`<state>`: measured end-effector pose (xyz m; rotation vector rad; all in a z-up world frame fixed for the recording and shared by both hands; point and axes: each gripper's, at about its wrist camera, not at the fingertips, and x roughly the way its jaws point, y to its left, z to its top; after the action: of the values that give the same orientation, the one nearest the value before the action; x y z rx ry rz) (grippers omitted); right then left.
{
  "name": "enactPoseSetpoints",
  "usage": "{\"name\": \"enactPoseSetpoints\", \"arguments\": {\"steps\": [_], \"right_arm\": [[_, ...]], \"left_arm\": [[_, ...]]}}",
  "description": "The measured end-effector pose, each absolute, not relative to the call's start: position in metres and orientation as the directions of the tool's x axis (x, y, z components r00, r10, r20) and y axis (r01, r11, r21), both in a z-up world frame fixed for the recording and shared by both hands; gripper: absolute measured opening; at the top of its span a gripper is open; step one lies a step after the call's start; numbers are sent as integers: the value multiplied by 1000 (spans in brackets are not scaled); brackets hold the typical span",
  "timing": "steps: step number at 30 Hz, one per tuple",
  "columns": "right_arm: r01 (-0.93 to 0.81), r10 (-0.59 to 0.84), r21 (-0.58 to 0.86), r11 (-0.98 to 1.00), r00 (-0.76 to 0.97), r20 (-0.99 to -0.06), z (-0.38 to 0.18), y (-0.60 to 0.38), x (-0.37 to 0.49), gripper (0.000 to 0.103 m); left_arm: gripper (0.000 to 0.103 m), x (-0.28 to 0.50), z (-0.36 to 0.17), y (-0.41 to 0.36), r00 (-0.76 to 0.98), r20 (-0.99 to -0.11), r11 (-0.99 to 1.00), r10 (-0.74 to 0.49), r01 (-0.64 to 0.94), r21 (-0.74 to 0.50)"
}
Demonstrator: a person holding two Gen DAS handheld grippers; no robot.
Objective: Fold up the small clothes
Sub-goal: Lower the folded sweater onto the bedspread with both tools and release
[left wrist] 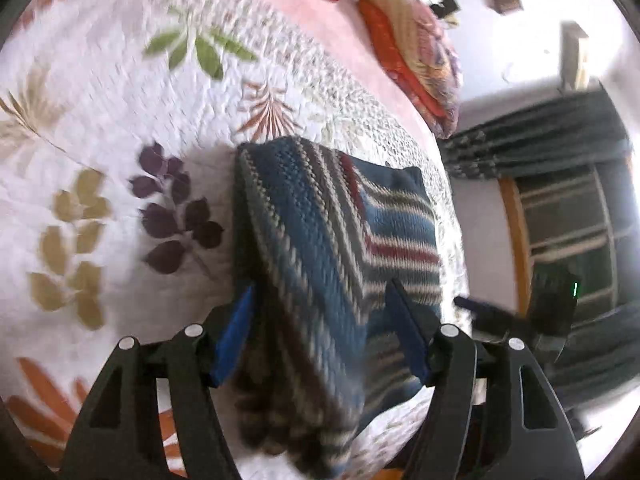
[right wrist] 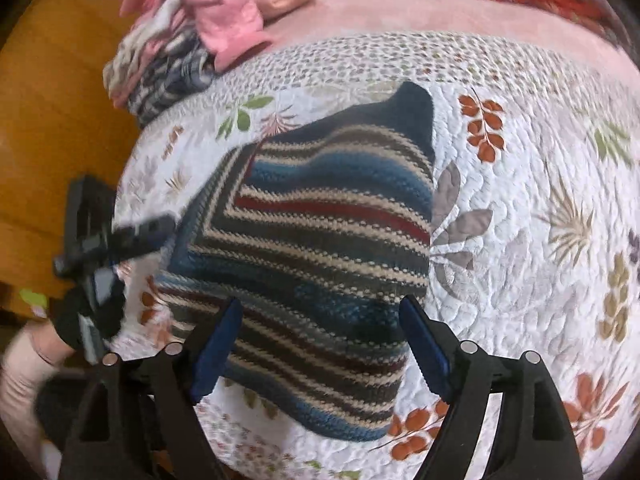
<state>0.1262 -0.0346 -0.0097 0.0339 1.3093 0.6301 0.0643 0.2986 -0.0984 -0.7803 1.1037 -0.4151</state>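
A striped knitted garment in blue, cream, brown and red wool (right wrist: 316, 248) is lying folded on the white quilted bedspread printed with coloured leaves (right wrist: 520, 272), which is covering a bed; no desk is present. The garment is sitting near the edge of the bed that is closest to both cameras, with the far part of the bedspread well apart from it. The left hand-held gripper (left wrist: 320, 320) is hovering with its jaws spread wide on either side of a thick folded edge of the garment, and the pictures are not showing whether its blue pads (left wrist: 234, 336) are touching the knit. The right hand-held gripper (right wrist: 320, 336) is likewise standing wide, straddling the near part of the garment and holding nothing. A loose heap of pink and checked clothes (right wrist: 188, 40) is waiting at the far left corner of the bedspread in the right wrist view. Judged from its look, the knit is light, soft and stretchy, is offering good friction, and is not fragile; it is likely sagging and unfolding when lifted by a single layer. Taking hold across all stacked layers at a folded edge or corner is advisable. The fold is appearing largely complete.
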Motion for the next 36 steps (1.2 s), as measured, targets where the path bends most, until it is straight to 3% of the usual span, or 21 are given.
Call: {"name": "enactPoseSetpoints", "arguments": {"steps": [3,5,7,8,11,13,17,21,26,31,36], "right_arm": [[-448,427,341,827,104,-898,-20,-21,124,81],[-460,413,327,826,99,-905,-26,-15,125,81],[-469,402,312,826,101,-910,-28,-15,123,82],[-473,400,309,825,103,-911,-29,-17,123,82],[-465,401,314,827,97,-911,-35,-19,124,82],[-459,387,305,834,95,-917,-40,-20,125,82],[-452,382,301,840,97,-919,-42,-17,127,83],[-428,426,353,832,85,-901,-31,-25,127,82],[-443,498,425,790,57,-866,-9,-28,111,82],[-437,509,452,778,15,-861,-14,-20,83,82],[-383,444,408,829,9,-896,-49,-21,69,82]], "left_arm": [[59,77,-103,286,409,-635,677,-656,-53,-734],[28,78,-93,278,449,-648,727,-615,4,-687],[15,71,-77,274,521,-647,787,-557,83,-611],[13,67,-69,272,556,-644,818,-525,122,-562],[13,61,-60,262,604,-658,886,-449,208,-414],[16,69,-80,261,548,-728,908,-412,178,-379],[39,74,-95,285,513,-734,881,-445,104,-462],[39,58,-60,308,599,-664,860,-448,85,-504],[40,21,-29,291,606,-608,830,-513,170,-532],[41,-5,-44,243,502,-654,816,-567,232,-529],[41,-4,-76,233,451,-730,857,-513,216,-468]]}}
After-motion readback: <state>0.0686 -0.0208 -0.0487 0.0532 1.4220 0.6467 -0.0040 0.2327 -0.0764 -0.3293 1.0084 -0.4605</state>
